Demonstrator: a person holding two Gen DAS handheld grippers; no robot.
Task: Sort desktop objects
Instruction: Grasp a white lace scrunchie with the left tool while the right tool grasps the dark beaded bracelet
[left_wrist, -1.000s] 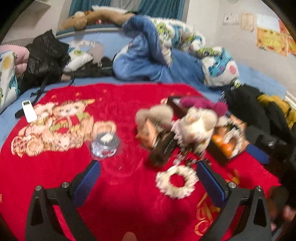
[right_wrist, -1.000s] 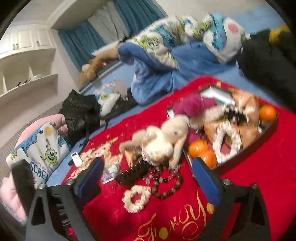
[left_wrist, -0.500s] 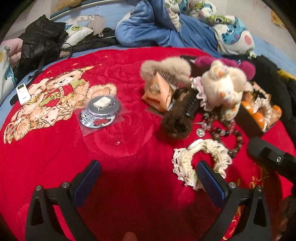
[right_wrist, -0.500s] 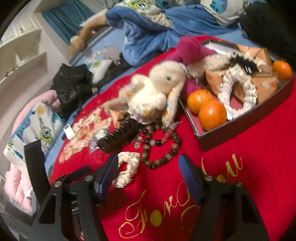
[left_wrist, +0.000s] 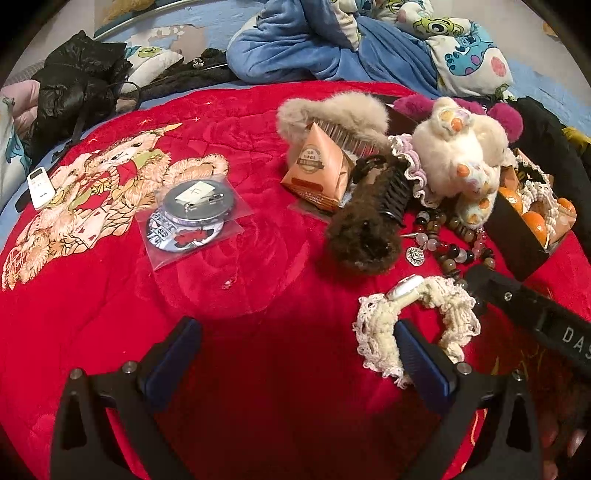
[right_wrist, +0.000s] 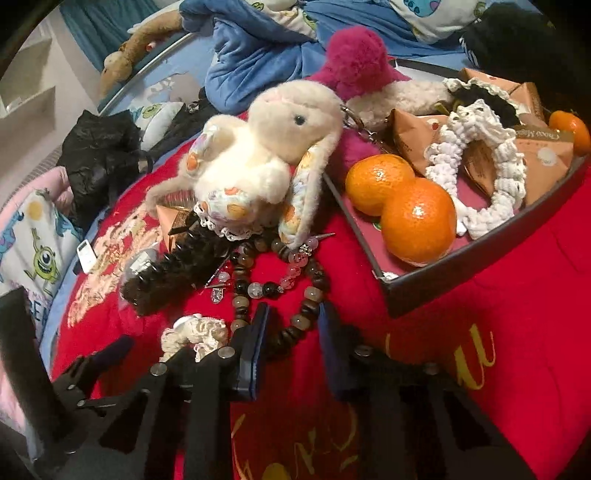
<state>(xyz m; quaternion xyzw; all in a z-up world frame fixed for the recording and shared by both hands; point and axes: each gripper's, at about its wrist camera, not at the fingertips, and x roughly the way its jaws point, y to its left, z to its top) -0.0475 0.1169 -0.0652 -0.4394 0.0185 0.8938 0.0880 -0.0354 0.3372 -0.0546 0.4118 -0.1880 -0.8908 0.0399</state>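
Right wrist view: the right gripper (right_wrist: 291, 347) has just been narrowing its jaws around the near loop of the bead bracelet (right_wrist: 280, 280) beside the tray (right_wrist: 417, 291), though contact seems unfinished. The left gripper (left_wrist: 295, 354) hangs wide apart, empty. Next comes firm closure, then a lift toward the tray.

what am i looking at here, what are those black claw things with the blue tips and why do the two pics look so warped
The claws are two hand-held grippers, one in each of a person's hands; no robot. Each carries a wide-angle camera looking along its fingers, which warps the pictures. One picture is the left gripper, jaws wide open, nothing between them. The other is the right gripper, whose jaws have just been closing around a bead bracelet; whether the pads press it yet is unclear. On the red blanket lie a lace scrunchie, a plush rabbit, a brown fuzzy hair clip, bagged badges, and a box with oranges.
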